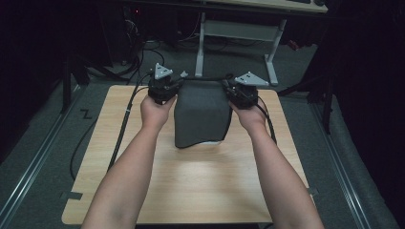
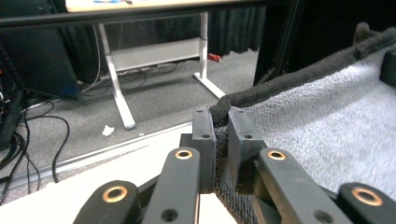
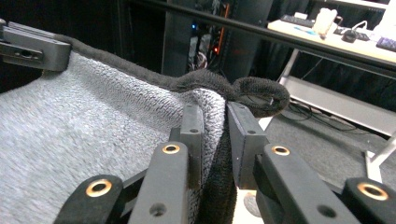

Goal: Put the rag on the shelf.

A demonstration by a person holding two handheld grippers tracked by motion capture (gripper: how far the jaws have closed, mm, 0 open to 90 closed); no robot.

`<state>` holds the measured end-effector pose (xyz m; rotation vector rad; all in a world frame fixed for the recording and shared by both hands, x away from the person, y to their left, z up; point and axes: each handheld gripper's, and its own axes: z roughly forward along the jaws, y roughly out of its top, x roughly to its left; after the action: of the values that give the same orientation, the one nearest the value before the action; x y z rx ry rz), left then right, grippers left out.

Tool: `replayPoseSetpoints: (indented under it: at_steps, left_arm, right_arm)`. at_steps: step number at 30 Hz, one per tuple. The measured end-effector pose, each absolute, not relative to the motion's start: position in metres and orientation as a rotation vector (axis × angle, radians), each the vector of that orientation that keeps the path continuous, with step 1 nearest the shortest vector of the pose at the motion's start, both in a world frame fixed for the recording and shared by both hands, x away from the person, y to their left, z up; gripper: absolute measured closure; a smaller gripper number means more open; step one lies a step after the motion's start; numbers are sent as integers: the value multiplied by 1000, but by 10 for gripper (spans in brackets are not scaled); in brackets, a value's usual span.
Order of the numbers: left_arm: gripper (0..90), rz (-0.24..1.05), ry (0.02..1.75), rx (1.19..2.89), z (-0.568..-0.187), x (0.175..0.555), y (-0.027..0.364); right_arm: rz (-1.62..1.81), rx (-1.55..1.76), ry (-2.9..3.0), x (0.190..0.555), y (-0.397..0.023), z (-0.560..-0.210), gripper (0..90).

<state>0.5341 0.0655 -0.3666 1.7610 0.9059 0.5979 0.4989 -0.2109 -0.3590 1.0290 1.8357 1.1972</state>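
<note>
Holding the dark grey knitted cloth [image 1: 201, 114] up over the light wooden bench [image 1: 191, 181], left gripper [image 2: 221, 135] and right gripper [image 3: 215, 140] each had fingers pinched on a top corner.

The room is dim, its walls lost in black. A light wooden tabletop [image 1: 191, 191] stands on grey carpet [image 1: 38, 157]. At twelve o'clock stands a desk on white metal legs [image 1: 200, 47] (its top is pale wood), with black cables [image 1: 138, 52] tangled on the floor at eleven o'clock. Metal floor rails [image 1: 33, 164] run past the tabletop at nine and three o'clock.
</note>
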Motion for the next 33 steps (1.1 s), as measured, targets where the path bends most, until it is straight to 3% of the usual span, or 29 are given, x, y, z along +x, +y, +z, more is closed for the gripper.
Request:
replayPoseSetpoints:
  at_steps: [33]
  left_arm:
    - [840,358,1006,1817,-446,528,75]
  right_arm:
    - [1257,1165,1964,504,-225,-413,788]
